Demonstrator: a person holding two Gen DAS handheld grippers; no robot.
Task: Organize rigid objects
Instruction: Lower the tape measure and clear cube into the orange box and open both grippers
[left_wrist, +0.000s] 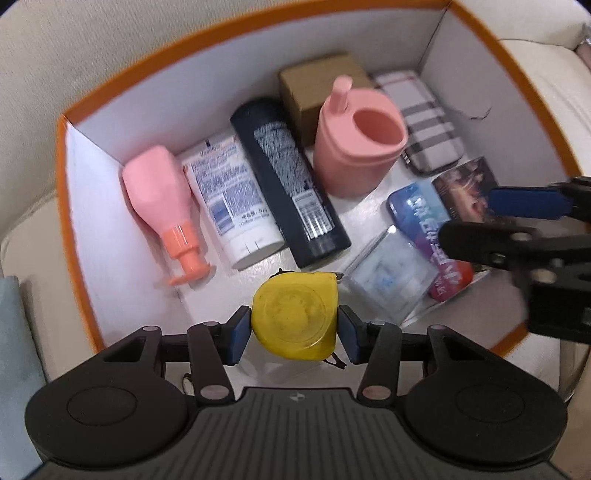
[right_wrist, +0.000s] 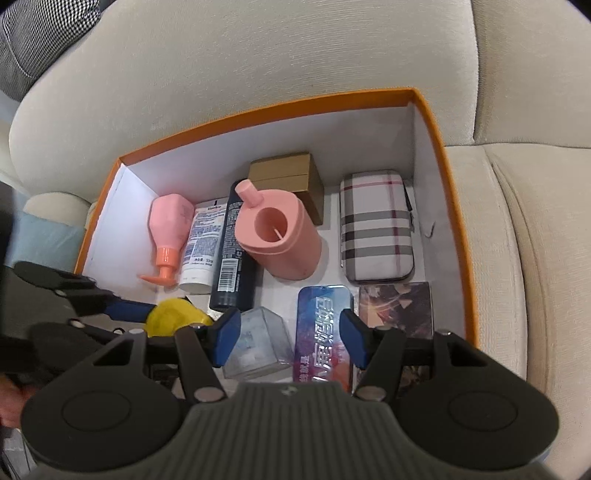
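Note:
My left gripper (left_wrist: 294, 334) is shut on a yellow tape measure (left_wrist: 293, 319) and holds it over the near left part of an orange box (left_wrist: 66, 206) with a white inside. The tape measure also shows in the right wrist view (right_wrist: 173, 317), with the left gripper (right_wrist: 140, 310) around it. My right gripper (right_wrist: 289, 341) is open and empty above a clear plastic case (right_wrist: 256, 341) and a blue-purple tin (right_wrist: 321, 332). In the left wrist view the right gripper (left_wrist: 517, 221) hangs over the box's right side.
In the box lie a pink pump bottle (right_wrist: 168, 232), a white tube (right_wrist: 201, 247), a black bottle (right_wrist: 232, 266), a pink cup (right_wrist: 277, 236), a brown carton (right_wrist: 288, 177), a plaid case (right_wrist: 375, 225) and a dark card box (right_wrist: 397, 306). The box sits on a beige sofa (right_wrist: 258, 55).

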